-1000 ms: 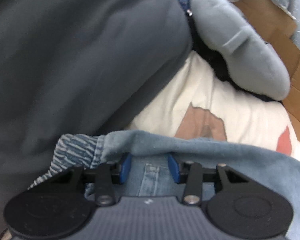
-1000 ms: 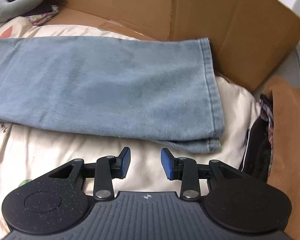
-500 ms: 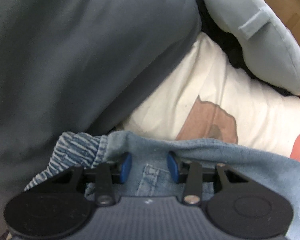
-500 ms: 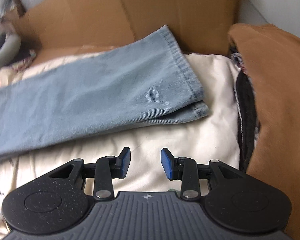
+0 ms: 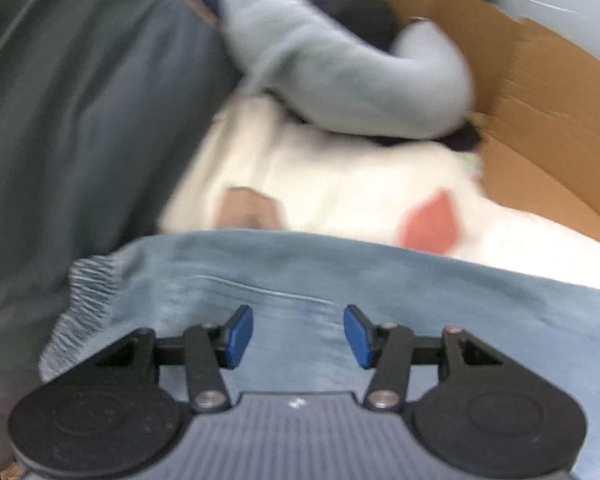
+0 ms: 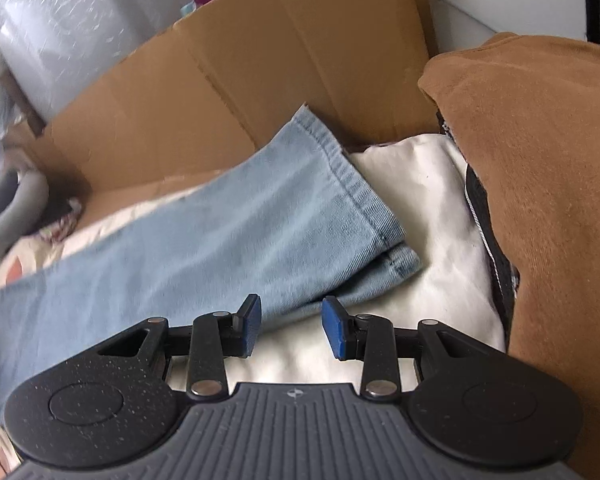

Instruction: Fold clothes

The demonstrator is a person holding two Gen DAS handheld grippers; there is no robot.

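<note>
**Obs 1:** Left wrist view, blurred. Left tool (image 5: pixel 298 336) has just been opening; its blue pads stand spread over the waist end of the jeans (image 5: pixel 340 280), nothing pinched, denim lying under and between them. Gathered elastic waistband (image 5: pixel 88 280) shows at lower left of frame.

**Obs 2:** Right wrist view is sharper. Right tool (image 6: pixel 290 326) is parted too, holding nothing, hovering over the cream bedding (image 6: pixel 420 200) with the near edge of the trouser leg just above its pads. Leg hems (image 6: pixel 364 200) sit centre-right of frame, both legs stacked, hem edges roughly matched.

**Obs 1:** So the jeans lie flat and long across the bedding, waist at one end, hems at the other. Cardboard box (image 6: pixel 260 60) behind; brown garment (image 6: pixel 540 200) at right, near the hems.

**Obs 2:** Handling, my guess: denim, middling weight, floppy but with body. Holds a crease better than thin knit. Not slippery, not fragile.

**Obs 1:** Where to grip?

**Obs 2:** Hems for the right tool: thick stitched edge, two layers together, good bite. Take both legs at once or the under layer trails. Waistband for the left: seam is firm, though the elastic part may stretch.

**Obs 1:** Soft bedding underneath gives; pads may pick up the cream cover with the denim.

**Obs 2:** Agreed. Grey neck pillow (image 5: pixel 340 76) at upper centre, apart from the jeans.
</note>
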